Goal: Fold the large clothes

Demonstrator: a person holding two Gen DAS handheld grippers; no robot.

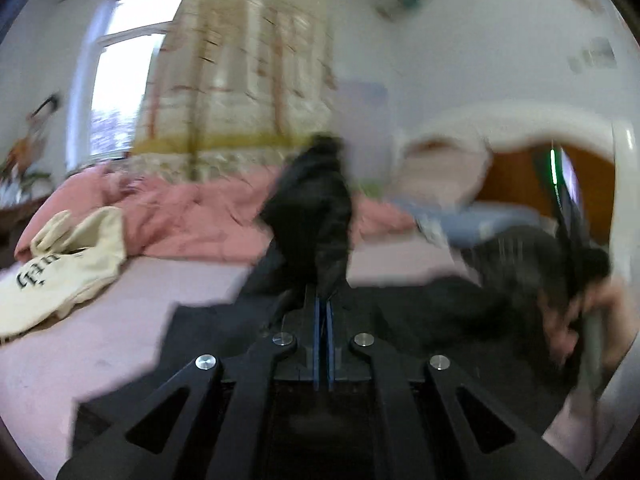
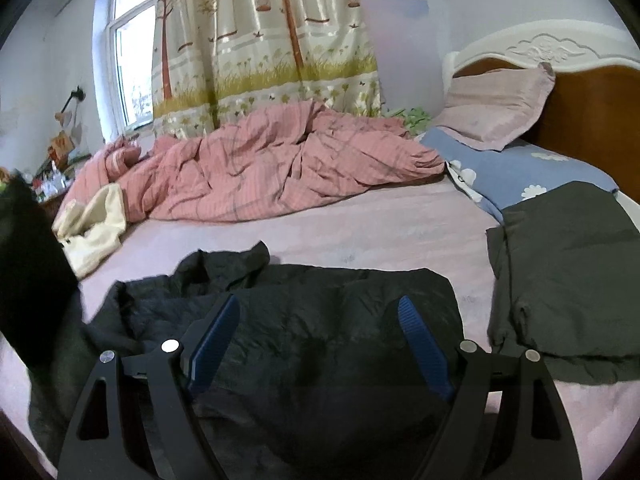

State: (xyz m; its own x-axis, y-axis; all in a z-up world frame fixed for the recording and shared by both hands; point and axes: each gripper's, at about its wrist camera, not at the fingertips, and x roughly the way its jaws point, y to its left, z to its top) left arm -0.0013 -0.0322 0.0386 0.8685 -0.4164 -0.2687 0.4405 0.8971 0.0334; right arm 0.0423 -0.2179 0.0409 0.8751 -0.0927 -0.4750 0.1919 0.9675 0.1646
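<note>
Left tongs (image 1: 324, 300) pinch black jacket (image 2: 304, 320); right tongs (image 2: 320, 304) gape.

Soft daylight enters through the window (image 2: 134, 60) at upper left, leaving both views evenly lit with faint shadows. The left wrist view is heavily motion-blurred; the right is sharp. Fisheye bending curves both edges, corners black.
</note>
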